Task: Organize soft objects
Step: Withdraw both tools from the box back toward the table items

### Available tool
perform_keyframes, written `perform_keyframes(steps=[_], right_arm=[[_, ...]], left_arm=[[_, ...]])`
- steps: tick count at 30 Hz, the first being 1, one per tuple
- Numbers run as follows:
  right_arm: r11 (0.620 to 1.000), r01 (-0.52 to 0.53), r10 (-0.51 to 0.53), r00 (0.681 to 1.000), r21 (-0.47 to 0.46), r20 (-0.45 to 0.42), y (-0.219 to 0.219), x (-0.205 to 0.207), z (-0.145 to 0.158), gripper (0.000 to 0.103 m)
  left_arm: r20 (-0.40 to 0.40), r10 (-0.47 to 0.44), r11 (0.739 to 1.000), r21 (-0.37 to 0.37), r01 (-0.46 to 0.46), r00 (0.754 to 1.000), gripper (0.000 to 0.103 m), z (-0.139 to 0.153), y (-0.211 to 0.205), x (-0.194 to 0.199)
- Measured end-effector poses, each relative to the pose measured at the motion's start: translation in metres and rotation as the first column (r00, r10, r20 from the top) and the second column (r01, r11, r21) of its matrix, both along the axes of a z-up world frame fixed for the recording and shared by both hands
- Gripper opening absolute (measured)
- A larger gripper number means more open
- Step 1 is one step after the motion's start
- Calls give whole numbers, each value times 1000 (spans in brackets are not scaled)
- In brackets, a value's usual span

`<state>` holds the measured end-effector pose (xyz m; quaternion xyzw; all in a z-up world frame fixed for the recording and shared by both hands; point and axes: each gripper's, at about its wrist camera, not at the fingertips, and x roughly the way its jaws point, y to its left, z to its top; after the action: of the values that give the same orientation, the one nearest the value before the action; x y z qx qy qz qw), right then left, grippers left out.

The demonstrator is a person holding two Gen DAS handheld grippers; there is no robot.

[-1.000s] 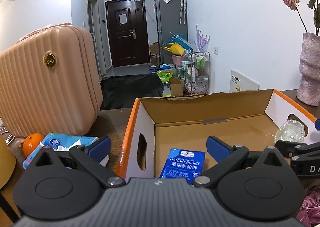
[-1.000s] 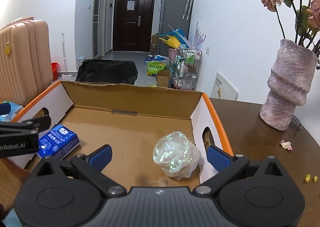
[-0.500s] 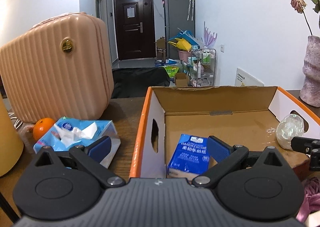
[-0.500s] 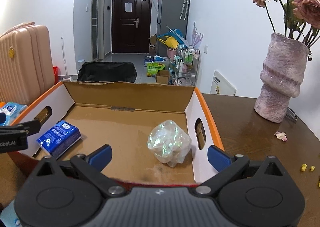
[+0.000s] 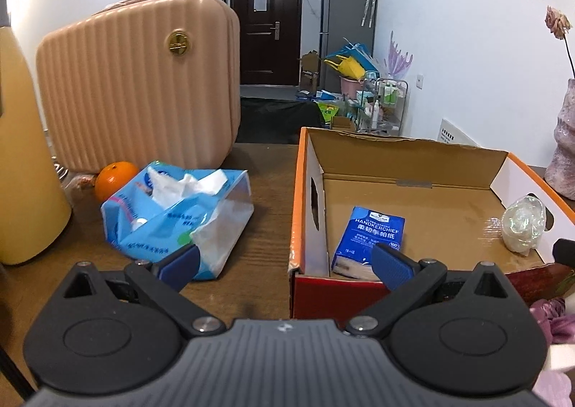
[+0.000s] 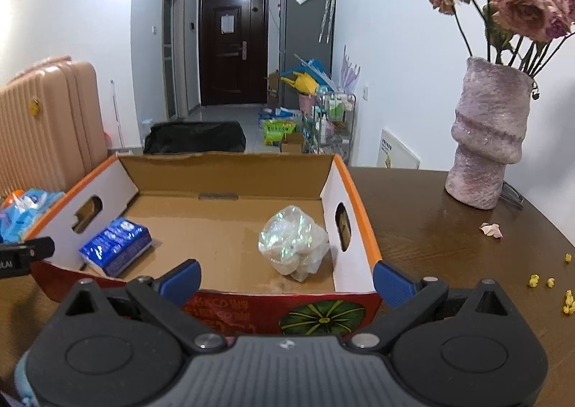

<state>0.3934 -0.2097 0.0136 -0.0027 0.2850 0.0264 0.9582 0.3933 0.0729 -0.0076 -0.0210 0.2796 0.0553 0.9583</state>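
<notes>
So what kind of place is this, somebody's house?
Most likely a lived-in flat: a dark front door at the end of a hallway, a grey fridge beside it, and a vase of dried roses on a wooden table.

Dark brown wooden worktop (image 6: 438, 227), glossy, with visible grain. Open corrugated cardboard box (image 6: 230, 170): matt brown inside, white-faced side walls, glossy red printed front. Blue handkerchief pack (image 5: 370, 238) in shiny plastic film. Crumpled iridescent plastic-film ball (image 6: 293, 243), glossy and wrinkled. Torn light-blue plastic tissue pack (image 5: 172, 216) holding soft white paper. Ribbed pink hard-shell plastic suitcase (image 5: 140, 83), satin, with a gold metal badge. Rough, speckled mauve vase (image 6: 488, 141), matt. Left hand-held gripper (image 5: 284, 263): matt black plastic with ribbed blue pads.
</notes>
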Motion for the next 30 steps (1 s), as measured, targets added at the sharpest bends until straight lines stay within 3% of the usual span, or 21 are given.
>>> perform_keyframes(steps=[3,9,22,30], right_arm=[[1000,-11,10,999,18,44,-2,-12,9,102],[999,-36,33,994,30,103,-3,-36,22,103],[998,-60,54,983,28,175,-4,-93,34,103],[998,-67,62,979,19,194,-5,-123,37,103]], left_arm=[[8,13,1000,-10,-12,1000,103,3,2,-10],[108,26,998,-61,-19,994,103,22,8,-39],[181,54,995,-93,-38,982,103,46,17,-91],[275,87,993,-102,-61,957,103,71,16,-123]])
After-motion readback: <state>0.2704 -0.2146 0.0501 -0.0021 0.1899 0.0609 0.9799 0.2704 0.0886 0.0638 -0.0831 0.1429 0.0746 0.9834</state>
